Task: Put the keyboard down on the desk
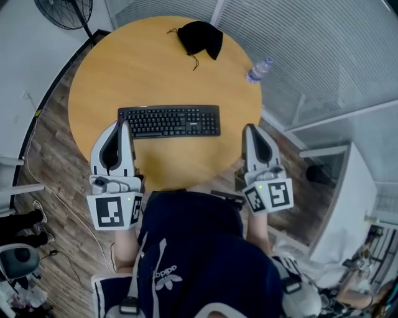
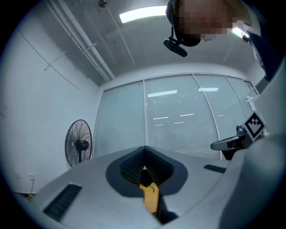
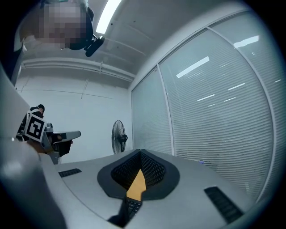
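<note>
A black keyboard (image 1: 169, 121) lies flat on the round wooden desk (image 1: 124, 68), close to its near edge. Neither gripper touches it. My left gripper (image 1: 126, 125) hangs just this side of the keyboard's left end, jaws together and empty. My right gripper (image 1: 250, 128) is raised beside the keyboard's right end, also shut on nothing. In the left gripper view the left gripper (image 2: 144, 148) points level toward the blinds, with a sliver of desk showing through its gap. In the right gripper view the right gripper (image 3: 140, 153) is also level, with a strip of keyboard (image 3: 131, 208) below.
A black pouch (image 1: 200, 37) lies at the desk's far side and a water bottle (image 1: 259, 70) near its right edge. A standing fan (image 1: 65, 11) stands at the back left. Glass walls with blinds (image 2: 178, 120) enclose the back and right. A chair (image 1: 18, 261) sits at the lower left.
</note>
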Tool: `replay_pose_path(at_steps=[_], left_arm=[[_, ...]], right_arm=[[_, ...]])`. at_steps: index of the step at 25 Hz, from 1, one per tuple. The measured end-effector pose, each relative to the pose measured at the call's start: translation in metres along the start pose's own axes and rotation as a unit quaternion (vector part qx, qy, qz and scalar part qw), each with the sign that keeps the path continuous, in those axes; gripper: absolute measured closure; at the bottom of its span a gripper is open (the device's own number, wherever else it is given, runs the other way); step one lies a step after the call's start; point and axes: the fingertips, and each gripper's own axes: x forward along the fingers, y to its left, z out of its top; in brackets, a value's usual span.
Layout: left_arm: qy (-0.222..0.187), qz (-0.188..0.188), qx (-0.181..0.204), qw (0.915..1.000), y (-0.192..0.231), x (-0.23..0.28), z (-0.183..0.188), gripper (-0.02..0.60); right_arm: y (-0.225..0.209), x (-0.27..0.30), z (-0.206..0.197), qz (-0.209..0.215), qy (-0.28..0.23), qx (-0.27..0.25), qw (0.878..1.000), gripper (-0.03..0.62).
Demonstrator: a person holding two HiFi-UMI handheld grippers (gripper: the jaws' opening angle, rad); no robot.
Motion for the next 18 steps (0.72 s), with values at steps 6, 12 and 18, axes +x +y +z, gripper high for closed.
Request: replay_pose_path(at_steps=[6, 12, 18], left_arm=[[0.011, 0.005, -0.012, 0.9999, -0.012, -0.027, -0.012, 0.580], [0.034, -0.006, -0.022, 0.9991, -0.022, -0.045, -0.032, 0.580], [0.050, -0.011, -0.023, 0.9984, -0.026, -0.059, -0.044, 0.580]], right_arm=[[0.034, -0.014, -0.006, 0.047, 0.010, -0.008, 0.999, 0.592], [0.042, -0.026, -0.020, 0.056, 0.028, -0.003, 0.998, 0.592], [0.035, -0.038, -0.028, 0.040, 0.040, -0.009, 0.998, 0.592]])
